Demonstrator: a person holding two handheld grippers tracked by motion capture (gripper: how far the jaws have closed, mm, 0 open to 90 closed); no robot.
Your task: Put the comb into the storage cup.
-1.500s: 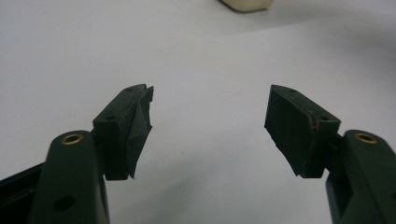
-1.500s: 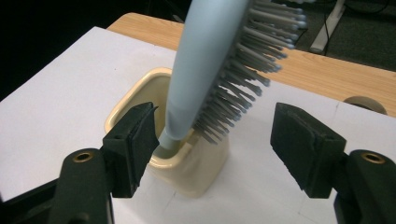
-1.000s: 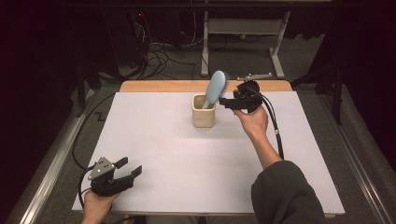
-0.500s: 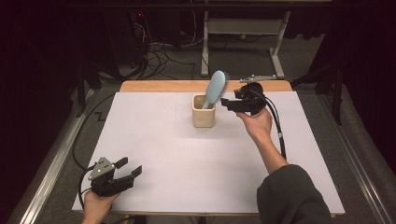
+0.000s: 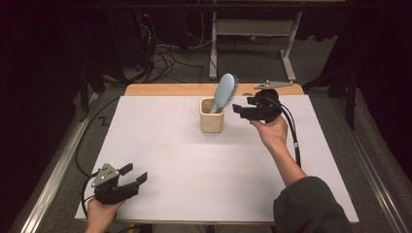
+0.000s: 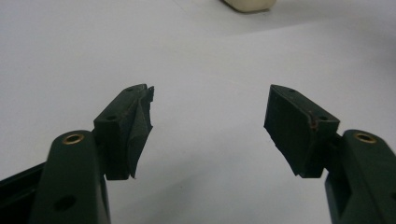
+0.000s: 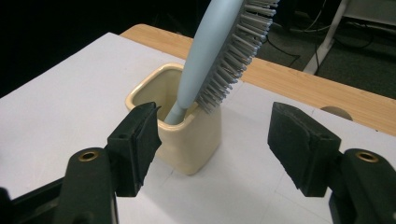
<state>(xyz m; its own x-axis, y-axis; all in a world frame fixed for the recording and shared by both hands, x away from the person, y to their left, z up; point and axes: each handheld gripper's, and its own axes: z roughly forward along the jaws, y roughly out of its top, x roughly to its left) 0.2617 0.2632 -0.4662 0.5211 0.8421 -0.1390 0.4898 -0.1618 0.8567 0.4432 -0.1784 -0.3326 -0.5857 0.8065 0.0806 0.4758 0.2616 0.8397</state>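
I see my right gripper [image 5: 236, 110] held just beside a cream square cup [image 5: 212, 116] near the far edge of the white table [image 5: 194, 165]. Its jaws are spread apart with nothing pinched between them, and they have just been narrowing a little. In the right gripper view, the cup [image 7: 187, 135] sits just ahead of the jaws, closer to the left one, and nothing touches it.

A pale blue hairbrush [image 5: 224, 91] stands in the cup, handle down, leaning toward my right gripper. Its grey bristles [image 7: 233, 60] face the gripper and rest against the cup's near rim, above the gap between the jaws.

My left gripper [image 5: 136, 174] is at the near left corner of the table, held in the person's hand [image 5: 99, 213], well apart from the cup. Its jaws are wide apart and pinch nothing; in the left gripper view, bare white table lies between them, with the cup's base [image 6: 247, 4] far ahead.

A wooden strip [image 5: 165, 90] runs along the table's far edge, beyond the cup.
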